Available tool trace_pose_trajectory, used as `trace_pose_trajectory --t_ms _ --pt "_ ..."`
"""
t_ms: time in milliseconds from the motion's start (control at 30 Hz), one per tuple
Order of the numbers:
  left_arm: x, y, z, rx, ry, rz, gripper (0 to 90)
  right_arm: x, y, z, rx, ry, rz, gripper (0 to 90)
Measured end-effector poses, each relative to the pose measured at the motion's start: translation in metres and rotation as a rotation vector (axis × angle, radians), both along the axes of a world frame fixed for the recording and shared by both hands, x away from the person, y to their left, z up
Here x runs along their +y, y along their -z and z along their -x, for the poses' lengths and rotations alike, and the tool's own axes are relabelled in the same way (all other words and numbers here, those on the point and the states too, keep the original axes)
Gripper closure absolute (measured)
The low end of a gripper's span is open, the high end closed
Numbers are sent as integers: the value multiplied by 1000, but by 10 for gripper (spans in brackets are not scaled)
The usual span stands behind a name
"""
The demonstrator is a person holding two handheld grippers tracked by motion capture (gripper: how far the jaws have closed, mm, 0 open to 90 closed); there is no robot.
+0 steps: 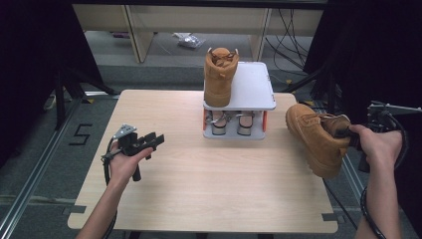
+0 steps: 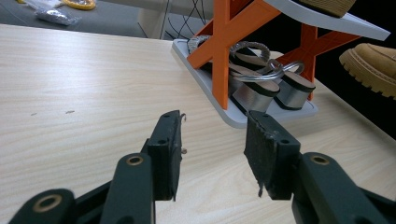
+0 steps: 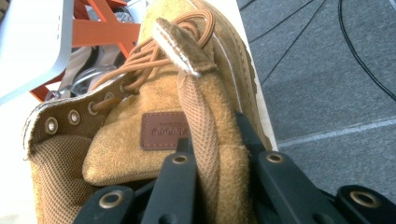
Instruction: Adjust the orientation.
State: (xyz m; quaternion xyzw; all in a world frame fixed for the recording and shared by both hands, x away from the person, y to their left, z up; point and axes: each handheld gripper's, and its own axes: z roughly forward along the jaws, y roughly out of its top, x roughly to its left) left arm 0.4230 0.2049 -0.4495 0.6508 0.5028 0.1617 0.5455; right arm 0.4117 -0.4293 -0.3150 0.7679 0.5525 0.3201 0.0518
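**Reader:** Hand-held gripper first, please. What is each one doing?

**Describer:** The right hand-held gripper [image 3: 212,140] has its jaws clamped on the padded back collar of a tan suede boot [image 1: 318,137]. One jaw sits inside the collar and one outside, with the heel pull-loop running up between them. The left hand-held gripper [image 2: 212,154] is empty, its jaws standing wide apart over bare wood.

**Reader:** Where is the boot?

**Describer:** In the high view it hangs at the right edge of the counter [image 1: 199,189], lifted off the surface as far as I can tell. Its long axis is tilted: the toe points up and toward the middle of the counter, and the heel end points toward the right hand [image 1: 380,144].

**Reader:** Where would it go?

**Describer:** My guess is the shoe rack [image 1: 254,94], a small two-level stand with grey shelves and orange cross-braces at the far centre of the counter. A matching boot [image 1: 220,74] stands upright on the left half of the top shelf; the right half is bare. A pair of sandals [image 1: 230,123] sits on the lower shelf.

**Reader:** Which way does that lie from the gripper?

**Describer:** Left of the held boot and farther from the person, well apart from it. The right hand, which already has the boot, is also the nearer one. The left hand [image 1: 124,162] rests near the counter's left side, apart from the rack. The boot would probably need turning sole-down before it is set beside its mate.
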Motion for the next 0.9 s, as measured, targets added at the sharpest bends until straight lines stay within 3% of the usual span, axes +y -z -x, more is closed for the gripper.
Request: trace_pose_trajectory --t_ms 33,67,100,133,200,233,267,333,433,567,633,767,867,900 --pt "-1 -1 -1 -3 2 5 553 0 -3 0 31 9 36 824" --pt "-1 -2 -1 -6 0 3 552 -1 -2 -1 -1 4 -6 824" --pt "-2 -3 -2 -8 1 0 553 -1 -5 -2 26 16 22 824" --pt "-2 -3 -2 -9 4 1 553 -2 -4 -2 -5 2 -11 824" --pt "-3 -4 -2 -11 7 1 553 -2 -6 -3 14 19 22 824" --pt "-3 -4 -2 -11 7 -2 553 -3 -7 -4 -10 26 -19 824" --pt "-4 -4 -3 -11 7 -1 553 -3 -8 -5 -6 39 -24 824" --pt "-4 -4 -3 -7 7 1 553 -6 -9 -4 -14 19 -6 824" --pt "-5 -3 -3 -7 10 3 554 -4 -13 -7 -19 54 -27 824" --pt "-5 -2 -2 -8 13 2 554 -6 -13 -9 -31 42 -19 824" --pt "-4 -3 -1 -9 12 6 554 -2 -13 -13 -56 87 -27 824" --pt "-2 -5 2 -14 9 7 557 -4 -19 -14 -32 72 -56 824" --pt "0 -5 3 -18 4 6 557 -3 -22 -17 -45 80 -49 824" --pt "0 -5 3 -18 1 3 558 -4 -24 -16 -50 58 -49 824"
